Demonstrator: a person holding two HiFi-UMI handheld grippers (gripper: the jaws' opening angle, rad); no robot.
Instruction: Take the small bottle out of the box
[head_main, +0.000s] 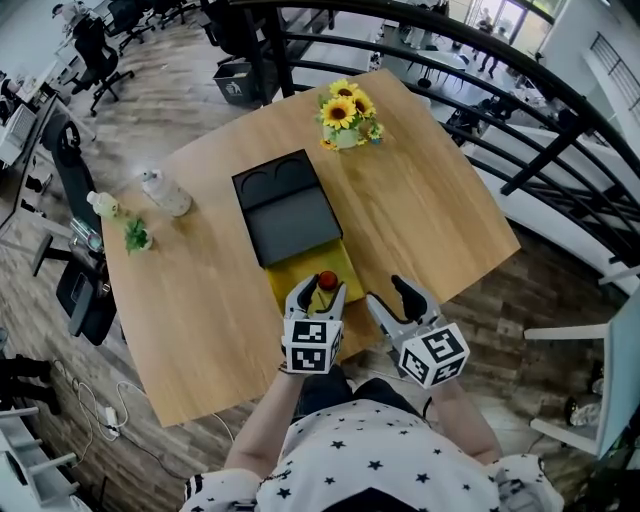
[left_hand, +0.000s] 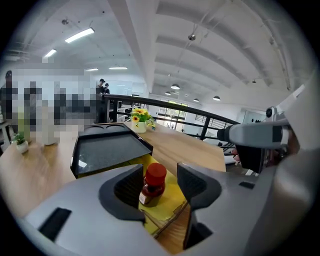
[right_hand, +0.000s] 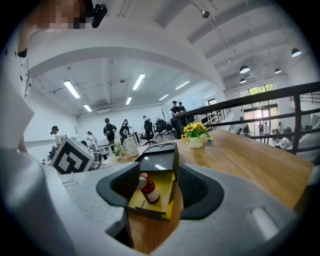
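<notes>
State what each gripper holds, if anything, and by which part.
Nothing is held. The left gripper has its jaws apart around the small bottle, standing in the yellow box, not closed on it. The right gripper is open, empty.

left claw (head_main: 321, 290): jaws apart, pointing forward | right claw (head_main: 388, 292): jaws apart, just beside left
</notes>
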